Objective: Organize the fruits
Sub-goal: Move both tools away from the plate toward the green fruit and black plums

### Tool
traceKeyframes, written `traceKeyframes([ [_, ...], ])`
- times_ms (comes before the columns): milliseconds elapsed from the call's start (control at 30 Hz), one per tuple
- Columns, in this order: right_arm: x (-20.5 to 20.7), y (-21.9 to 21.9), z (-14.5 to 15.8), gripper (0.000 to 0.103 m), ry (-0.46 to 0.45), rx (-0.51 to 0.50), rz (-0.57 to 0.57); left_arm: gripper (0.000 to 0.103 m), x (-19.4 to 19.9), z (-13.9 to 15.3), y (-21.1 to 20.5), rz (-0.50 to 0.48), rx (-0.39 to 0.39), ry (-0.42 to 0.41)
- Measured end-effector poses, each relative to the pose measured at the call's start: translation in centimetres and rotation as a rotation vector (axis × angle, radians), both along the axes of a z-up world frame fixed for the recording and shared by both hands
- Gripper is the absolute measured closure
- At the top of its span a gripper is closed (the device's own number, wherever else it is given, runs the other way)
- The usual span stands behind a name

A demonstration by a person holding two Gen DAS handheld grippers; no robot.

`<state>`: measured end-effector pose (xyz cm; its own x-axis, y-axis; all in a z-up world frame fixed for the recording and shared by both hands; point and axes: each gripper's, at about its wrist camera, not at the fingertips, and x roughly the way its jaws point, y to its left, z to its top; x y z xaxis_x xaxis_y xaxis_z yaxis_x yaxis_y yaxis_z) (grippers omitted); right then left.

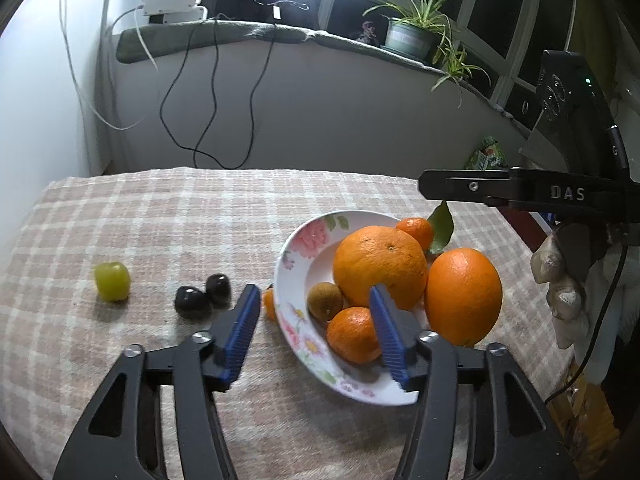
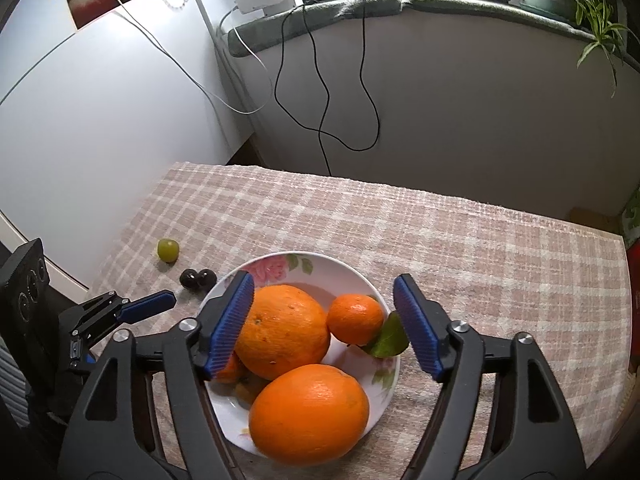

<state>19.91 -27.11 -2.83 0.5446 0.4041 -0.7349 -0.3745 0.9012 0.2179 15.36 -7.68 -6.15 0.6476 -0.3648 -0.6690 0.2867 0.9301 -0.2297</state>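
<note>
A white floral plate (image 1: 298, 248) (image 2: 280, 266) holds two large oranges (image 1: 380, 266) (image 2: 282, 336), with the second one (image 1: 463, 294) (image 2: 310, 414) nearer the right side, two mandarins (image 1: 352, 334) (image 2: 355, 318), one with a leaf (image 2: 390, 338), and a small brown fruit (image 1: 325, 300). On the cloth left of the plate lie a green grape (image 1: 112, 281) (image 2: 168, 249), two dark fruits (image 1: 203, 295) (image 2: 197, 278) and a small orange fruit (image 1: 270, 303) by the rim. My left gripper (image 1: 314, 298) is open over the plate's left rim. My right gripper (image 2: 324, 286) is open above the plate, empty.
The checked tablecloth (image 1: 180, 208) (image 2: 460, 240) covers the table. Black cables (image 1: 212, 100) hang down the wall behind. Potted plants (image 1: 416, 28) stand on the sill. The right gripper's body (image 1: 520, 190) reaches in from the right. A green packet (image 1: 486, 154) sits beyond the table's far right corner.
</note>
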Motion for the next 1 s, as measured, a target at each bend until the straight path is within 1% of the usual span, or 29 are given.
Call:
traceKeyframes([
  [133, -0.4, 0.7, 0.5, 0.022, -0.009, -0.006, 0.032, 0.035, -0.4, 0.0, 1.3, 0.028, 0.003, 0.001],
  [333, -1.1, 2.6, 0.9, 0.022, -0.028, -0.039, 0.084, 0.035, -1.1, -0.4, 4.2, 0.079, 0.011, 0.009],
  [567, -1.6, 4.7, 1.4, 0.022, -0.044, -0.050, 0.133, 0.035, -1.9, -0.7, 7.6, 0.137, 0.019, 0.012],
  [800, -1.8, 6.8, 1.6, 0.022, -0.058, -0.068, 0.183, 0.035, -2.2, -1.0, 10.1, 0.181, 0.020, 0.018],
  [1000, -2.3, 9.2, 1.6, 0.022, -0.082, -0.103, 0.256, 0.036, -2.1, -1.2, 11.8, 0.207, 0.010, 0.021],
])
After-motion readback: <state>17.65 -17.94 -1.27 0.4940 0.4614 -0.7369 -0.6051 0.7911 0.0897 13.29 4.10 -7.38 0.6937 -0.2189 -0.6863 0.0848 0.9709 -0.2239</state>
